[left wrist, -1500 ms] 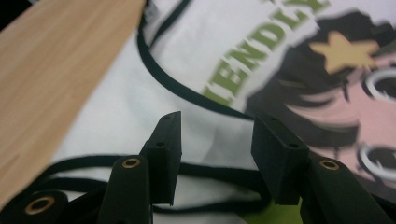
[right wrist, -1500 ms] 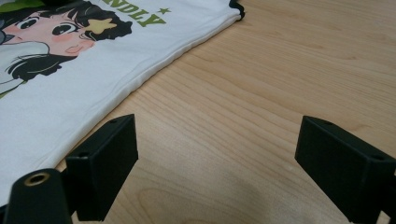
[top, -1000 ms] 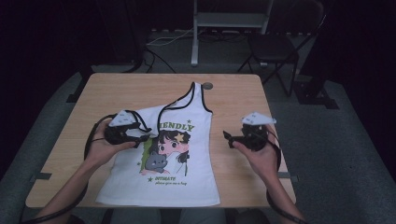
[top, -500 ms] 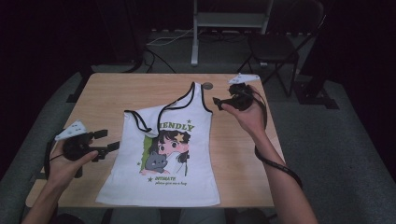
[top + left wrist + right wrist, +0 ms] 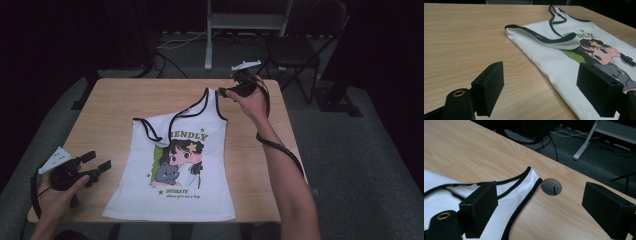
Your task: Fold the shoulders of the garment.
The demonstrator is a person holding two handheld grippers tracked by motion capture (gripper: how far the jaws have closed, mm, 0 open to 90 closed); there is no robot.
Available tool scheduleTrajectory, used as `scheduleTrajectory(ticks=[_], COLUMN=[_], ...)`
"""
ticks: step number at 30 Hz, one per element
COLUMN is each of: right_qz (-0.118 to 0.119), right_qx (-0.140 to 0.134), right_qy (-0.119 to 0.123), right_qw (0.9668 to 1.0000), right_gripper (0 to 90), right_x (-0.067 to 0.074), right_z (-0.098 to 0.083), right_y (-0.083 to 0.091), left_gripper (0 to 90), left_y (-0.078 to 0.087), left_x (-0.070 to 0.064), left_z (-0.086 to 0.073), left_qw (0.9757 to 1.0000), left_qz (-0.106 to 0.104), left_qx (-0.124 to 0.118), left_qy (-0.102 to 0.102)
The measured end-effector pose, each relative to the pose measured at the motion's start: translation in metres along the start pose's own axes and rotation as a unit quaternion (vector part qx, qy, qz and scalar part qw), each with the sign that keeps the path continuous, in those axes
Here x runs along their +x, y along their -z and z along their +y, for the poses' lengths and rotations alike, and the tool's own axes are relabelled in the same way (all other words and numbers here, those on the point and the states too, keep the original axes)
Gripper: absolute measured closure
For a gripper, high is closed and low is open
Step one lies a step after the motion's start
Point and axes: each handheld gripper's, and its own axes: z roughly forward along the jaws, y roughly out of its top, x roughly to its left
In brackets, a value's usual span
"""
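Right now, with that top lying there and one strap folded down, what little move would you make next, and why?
Probably lower the right gripper onto the upright strap and close. Its jaws stand open just beyond that strap near the table hole, while the other strap is already folded onto the tank top. The left gripper waits open off the hem's side.

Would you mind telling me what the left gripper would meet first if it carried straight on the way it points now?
Most likely the side edge of the white tank top. The left gripper, open and holding nothing, points across bare table toward it; its height above the wood is hard to judge.
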Motion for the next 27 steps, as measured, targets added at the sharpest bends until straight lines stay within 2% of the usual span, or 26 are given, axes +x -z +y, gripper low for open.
scheduleTrajectory(ticks=[3, 13, 18, 22, 27], right_qz=[-0.001, -0.004, -0.003, 0.003, 0.002], right_qx=[0.004, 0.028, 0.024, 0.023, 0.030], right_qy=[-0.010, -0.046, -0.079, -0.101, -0.095], right_qw=[0.9999, 0.9986, 0.9966, 0.9946, 0.9950], right_gripper=[12.4, 12.4, 12.6, 19.0, 27.4], right_x=[-0.003, -0.015, -0.022, -0.026, -0.023], right_z=[0.003, 0.004, 0.002, 0.000, 0.005], right_y=[-0.012, -0.048, -0.058, -0.064, -0.073], left_gripper=[21.5, 21.5, 21.5, 21.5, 21.5], left_y=[0.001, -0.003, -0.003, -0.003, -0.006], left_x=[0.001, 0.003, 0.003, 0.003, 0.001], left_z=[-0.001, -0.006, -0.006, -0.008, -0.008], left_qw=[0.9999, 0.9997, 0.9997, 0.9996, 0.9995], left_qz=[0.009, 0.020, 0.023, 0.024, 0.023], left_qx=[0.000, 0.008, 0.007, 0.007, 0.011], left_qy=[-0.005, -0.008, -0.010, -0.011, -0.018])
